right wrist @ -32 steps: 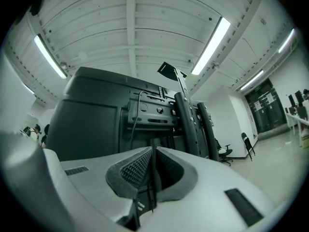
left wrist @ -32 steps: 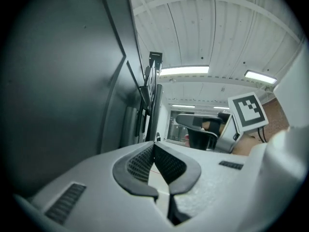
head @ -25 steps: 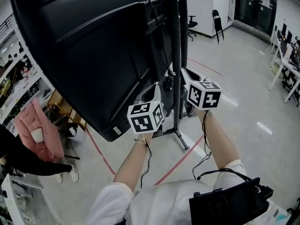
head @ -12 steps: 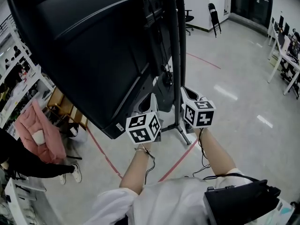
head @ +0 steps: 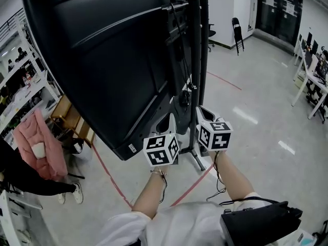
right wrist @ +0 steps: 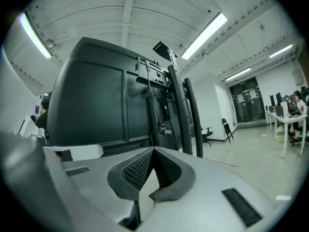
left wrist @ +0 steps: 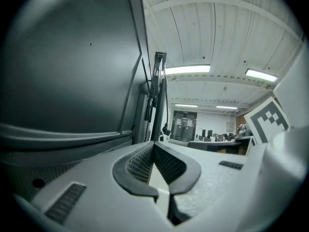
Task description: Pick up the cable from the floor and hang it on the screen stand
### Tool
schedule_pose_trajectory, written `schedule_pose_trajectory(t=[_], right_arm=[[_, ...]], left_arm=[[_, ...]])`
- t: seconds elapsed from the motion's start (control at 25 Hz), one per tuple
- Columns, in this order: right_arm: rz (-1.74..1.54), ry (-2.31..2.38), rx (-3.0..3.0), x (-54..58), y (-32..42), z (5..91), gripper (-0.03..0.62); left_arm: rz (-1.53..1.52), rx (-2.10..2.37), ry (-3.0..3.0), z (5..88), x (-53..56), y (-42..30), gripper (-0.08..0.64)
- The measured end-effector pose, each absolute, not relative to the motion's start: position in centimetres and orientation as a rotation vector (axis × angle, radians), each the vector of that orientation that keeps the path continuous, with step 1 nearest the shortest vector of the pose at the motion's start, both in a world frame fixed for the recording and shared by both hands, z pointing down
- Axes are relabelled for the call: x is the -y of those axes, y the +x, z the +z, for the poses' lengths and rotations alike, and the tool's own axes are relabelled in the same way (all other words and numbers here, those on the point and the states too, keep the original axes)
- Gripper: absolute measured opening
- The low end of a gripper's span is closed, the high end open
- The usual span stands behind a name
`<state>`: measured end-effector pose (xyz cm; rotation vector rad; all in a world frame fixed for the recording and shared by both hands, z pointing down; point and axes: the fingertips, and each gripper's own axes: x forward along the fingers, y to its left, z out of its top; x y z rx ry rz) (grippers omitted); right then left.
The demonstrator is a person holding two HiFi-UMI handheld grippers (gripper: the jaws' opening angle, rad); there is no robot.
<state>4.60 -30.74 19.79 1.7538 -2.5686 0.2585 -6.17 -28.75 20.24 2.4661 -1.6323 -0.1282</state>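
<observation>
Left hand-held gripper (left wrist: 153, 145) and right hand-held gripper (right wrist: 152, 150) are pressed together, empty. Cable (right wrist: 161, 126) is seen hung upright on stand (right wrist: 179, 110), above both in frame; the right one is judged nearer.

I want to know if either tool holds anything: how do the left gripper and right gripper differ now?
The left gripper points up under the screen's lower edge; the right gripper sits beside the stand's poles. The left gripper's view is mostly filled by the screen's back; the right gripper's view takes in the whole screen back and the poles. Shared: both have jaws together, nothing between them.
</observation>
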Motion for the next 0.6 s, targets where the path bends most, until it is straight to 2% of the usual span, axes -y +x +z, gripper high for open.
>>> schedule_pose_trajectory(t=[0.6], right_arm=[[0.259, 1.735, 2.571, 30.8, 5.5, 19.9, 0.017]], left_arm=[[-0.139, 1.628, 2.452, 20.7, 29.2, -4.7, 0.003]])
